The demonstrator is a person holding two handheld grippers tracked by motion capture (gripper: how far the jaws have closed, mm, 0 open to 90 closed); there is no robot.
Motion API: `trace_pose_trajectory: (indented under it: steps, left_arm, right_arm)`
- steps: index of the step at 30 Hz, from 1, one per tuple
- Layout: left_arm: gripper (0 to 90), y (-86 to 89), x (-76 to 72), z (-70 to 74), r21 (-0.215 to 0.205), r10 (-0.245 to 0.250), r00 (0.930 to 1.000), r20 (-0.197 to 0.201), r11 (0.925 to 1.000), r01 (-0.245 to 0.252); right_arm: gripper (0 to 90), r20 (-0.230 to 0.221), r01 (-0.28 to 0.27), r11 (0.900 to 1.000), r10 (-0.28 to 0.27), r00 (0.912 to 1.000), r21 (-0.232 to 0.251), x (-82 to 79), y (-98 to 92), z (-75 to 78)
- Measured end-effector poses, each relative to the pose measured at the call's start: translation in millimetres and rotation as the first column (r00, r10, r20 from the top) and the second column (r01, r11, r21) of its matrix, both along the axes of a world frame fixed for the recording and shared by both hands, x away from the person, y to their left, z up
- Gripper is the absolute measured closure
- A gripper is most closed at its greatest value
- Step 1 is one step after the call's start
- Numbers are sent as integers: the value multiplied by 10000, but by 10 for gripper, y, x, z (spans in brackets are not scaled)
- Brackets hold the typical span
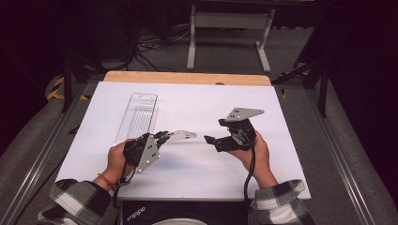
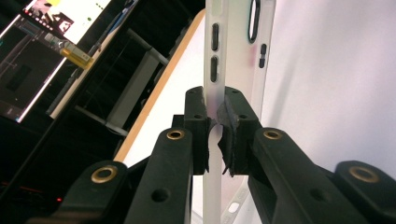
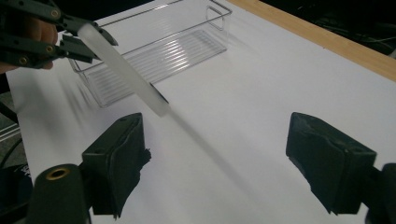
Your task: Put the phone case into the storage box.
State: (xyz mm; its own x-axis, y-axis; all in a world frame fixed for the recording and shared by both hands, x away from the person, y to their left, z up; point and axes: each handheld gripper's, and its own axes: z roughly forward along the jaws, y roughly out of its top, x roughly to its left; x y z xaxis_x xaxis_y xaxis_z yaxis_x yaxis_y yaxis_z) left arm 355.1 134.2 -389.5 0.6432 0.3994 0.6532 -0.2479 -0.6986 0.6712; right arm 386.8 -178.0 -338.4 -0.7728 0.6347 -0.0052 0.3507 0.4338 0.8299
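Note:
A frosted, translucent phone case (image 2: 233,46) is held edge-on by my left gripper (image 2: 217,126), whose pads are shut on its thin side wall. In the high view the phone case (image 1: 182,136) sticks out to the right of the left gripper (image 1: 162,138), just above the white table sheet (image 1: 197,168). My right gripper (image 1: 214,131) faces it from the right with a small gap between them. Its jaws stand wide apart with nothing between them (image 3: 217,154). From the right gripper view the phone case (image 3: 123,70) slants down from the left gripper (image 3: 84,39) towards the right gripper's left jaw.
A clear plastic tray (image 1: 138,115) with a ribbed floor lies on the left half of the sheet, behind the left hand; the clear plastic tray (image 3: 159,51) holds nothing. A wooden table edge (image 1: 187,78) runs along the far side. Metal stand legs (image 1: 230,37) stand on the floor beyond.

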Motion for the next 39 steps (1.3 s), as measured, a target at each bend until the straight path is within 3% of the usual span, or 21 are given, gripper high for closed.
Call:
trace_pose_trajectory:
  steps: [4, 10, 20, 28, 34, 39]
  left_arm:
    - [821, 38, 21, 18, -249, -5, 9999, -172, 9997, 1]
    - [822, 87, 52, 33, -797, -84, 9985, -545, 9968, 41]
    - [822, 156, 94, 68, -1564, -195, 9952, -960, 9877, 43]
    - [822, 203, 118, 90, -2083, -292, 9922, -1212, 9781, 33]
    - [822, 233, 129, 108, -2311, -261, 9920, -1237, 9729, -32]
    - [822, 274, 145, 128, -2628, -236, 9911, -1310, 9648, -117]
  right_arm:
    - [206, 691, 101, 9999, -105, 9976, 58, -70, -72, -20]
    - [217, 1730, 322, 9995, -328, 9844, 66, -175, -171, -91]
    - [220, 2264, 572, 9984, -548, 9725, -40, -283, -284, -279]
    - [220, 2563, 792, 9956, -639, 9645, -499, -357, -298, -399]
    - [217, 2759, 900, 9955, -780, 9580, -310, -418, -337, -458]
    - [205, 3253, 928, 9956, -845, 9418, -102, -467, -357, -493]
